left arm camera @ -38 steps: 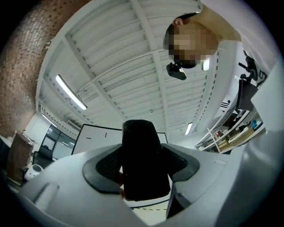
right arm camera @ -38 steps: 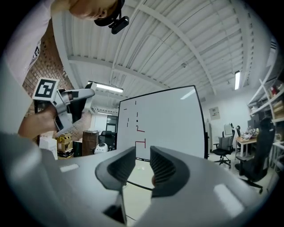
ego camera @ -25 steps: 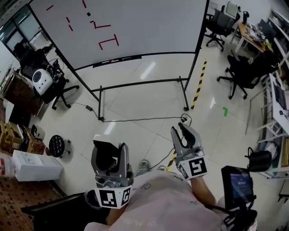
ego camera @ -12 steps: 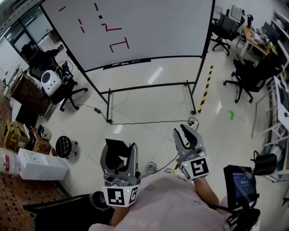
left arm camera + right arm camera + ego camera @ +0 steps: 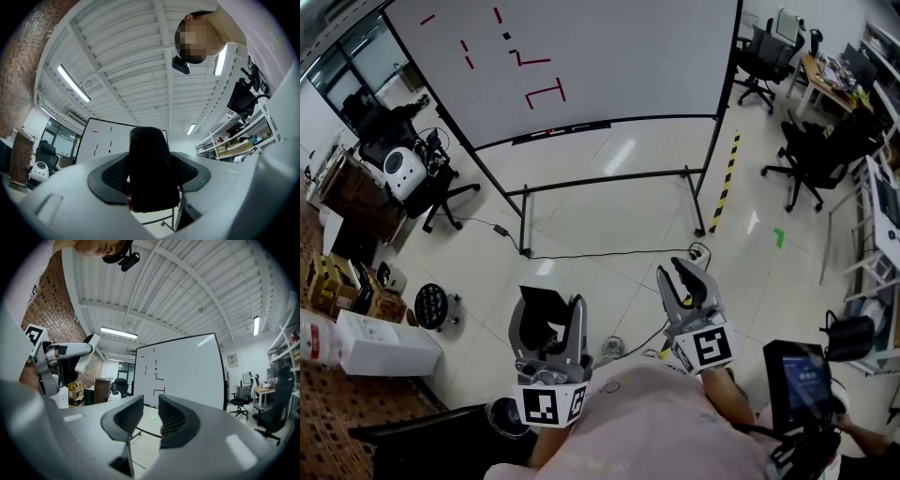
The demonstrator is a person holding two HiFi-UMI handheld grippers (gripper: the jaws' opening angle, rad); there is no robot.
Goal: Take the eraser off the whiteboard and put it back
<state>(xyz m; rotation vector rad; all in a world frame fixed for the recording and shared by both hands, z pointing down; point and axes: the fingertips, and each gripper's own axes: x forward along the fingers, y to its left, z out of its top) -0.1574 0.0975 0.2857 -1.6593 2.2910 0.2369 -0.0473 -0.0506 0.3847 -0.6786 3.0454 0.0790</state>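
The whiteboard [image 5: 628,66] stands on a black wheeled frame across the floor ahead, with short red marks and a small black spot at its upper left. It also shows small in the left gripper view as the whiteboard [image 5: 117,136] and larger in the right gripper view as the whiteboard [image 5: 187,371]. My left gripper [image 5: 547,307] is held low near my body, pointing up, shut on the black eraser [image 5: 542,321]. Its textured face fills the space between the pads, eraser [image 5: 149,159]. My right gripper [image 5: 682,274] is beside it, its jaws a narrow gap apart with nothing between them [image 5: 151,416].
Black office chairs [image 5: 811,155] stand at the right near desks. At the left are a white round robot [image 5: 398,169], another chair, a black stool [image 5: 431,302] and a white box [image 5: 380,342]. A cable [image 5: 600,251] and yellow-black tape [image 5: 724,173] lie on the floor. A small screen [image 5: 802,380] is at my right.
The head view has swung a little, so the whiteboard sits further right and lower in the picture. Both grippers keep their places near my body, and the eraser stays in the left one.
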